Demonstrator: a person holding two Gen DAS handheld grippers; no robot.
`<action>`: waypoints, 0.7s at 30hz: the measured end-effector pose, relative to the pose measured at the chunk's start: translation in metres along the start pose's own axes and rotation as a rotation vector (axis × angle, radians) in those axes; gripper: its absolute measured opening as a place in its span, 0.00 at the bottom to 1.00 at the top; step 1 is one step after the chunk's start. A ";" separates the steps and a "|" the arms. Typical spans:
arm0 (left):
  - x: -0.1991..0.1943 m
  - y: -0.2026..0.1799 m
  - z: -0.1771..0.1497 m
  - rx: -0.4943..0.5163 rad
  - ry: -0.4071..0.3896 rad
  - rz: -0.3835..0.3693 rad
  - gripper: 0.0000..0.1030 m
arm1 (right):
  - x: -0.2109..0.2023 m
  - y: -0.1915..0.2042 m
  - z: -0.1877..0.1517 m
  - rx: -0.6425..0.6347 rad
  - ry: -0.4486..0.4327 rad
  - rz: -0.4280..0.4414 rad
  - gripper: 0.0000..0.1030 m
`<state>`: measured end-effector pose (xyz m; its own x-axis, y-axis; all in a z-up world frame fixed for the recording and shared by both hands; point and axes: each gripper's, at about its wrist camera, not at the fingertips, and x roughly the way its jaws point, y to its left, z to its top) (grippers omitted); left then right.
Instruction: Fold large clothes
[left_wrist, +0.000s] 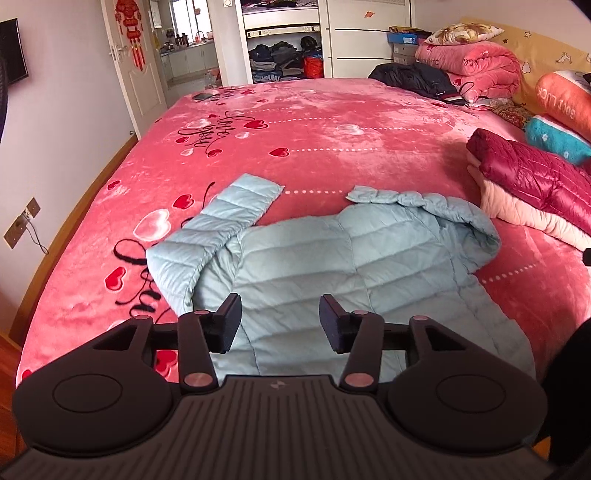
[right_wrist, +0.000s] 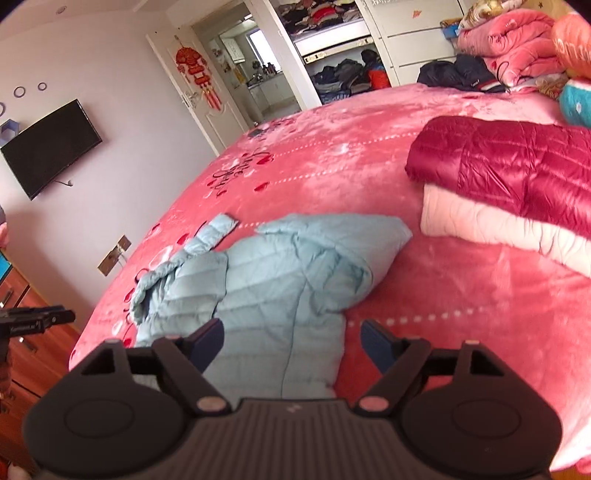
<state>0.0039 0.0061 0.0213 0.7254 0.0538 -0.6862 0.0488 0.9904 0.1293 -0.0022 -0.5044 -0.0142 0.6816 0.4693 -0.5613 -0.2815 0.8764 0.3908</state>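
Left wrist view: the left gripper (left_wrist: 280, 321) hovers with jaws parted and empty above the light blue puffer jacket (left_wrist: 314, 266), spread on the pink bedspread (left_wrist: 332, 122). Right wrist view: the right gripper (right_wrist: 291, 345) gapes wide, holding nothing, over the jacket's right edge, near folded clothes (right_wrist: 517, 192)

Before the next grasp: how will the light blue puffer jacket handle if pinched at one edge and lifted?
The light blue puffer jacket is probably floppy: its sleeve and hood lie slumped on the pink bedspread. Likely light for its bulk, given the quilted puffy panels. Its smooth shell may slip between the pads.
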 end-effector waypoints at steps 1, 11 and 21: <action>0.016 0.003 0.008 0.003 -0.002 0.012 0.57 | 0.007 0.000 0.003 -0.007 -0.005 -0.010 0.80; 0.182 0.011 0.085 0.022 -0.002 0.042 0.59 | 0.081 0.006 0.028 -0.074 -0.032 -0.096 0.82; 0.328 0.010 0.110 0.077 0.072 0.120 0.59 | 0.173 0.018 0.076 -0.236 -0.051 -0.111 0.82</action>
<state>0.3177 0.0197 -0.1235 0.6779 0.1833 -0.7120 0.0190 0.9638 0.2661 0.1620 -0.4160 -0.0485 0.7485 0.3683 -0.5514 -0.3492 0.9259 0.1445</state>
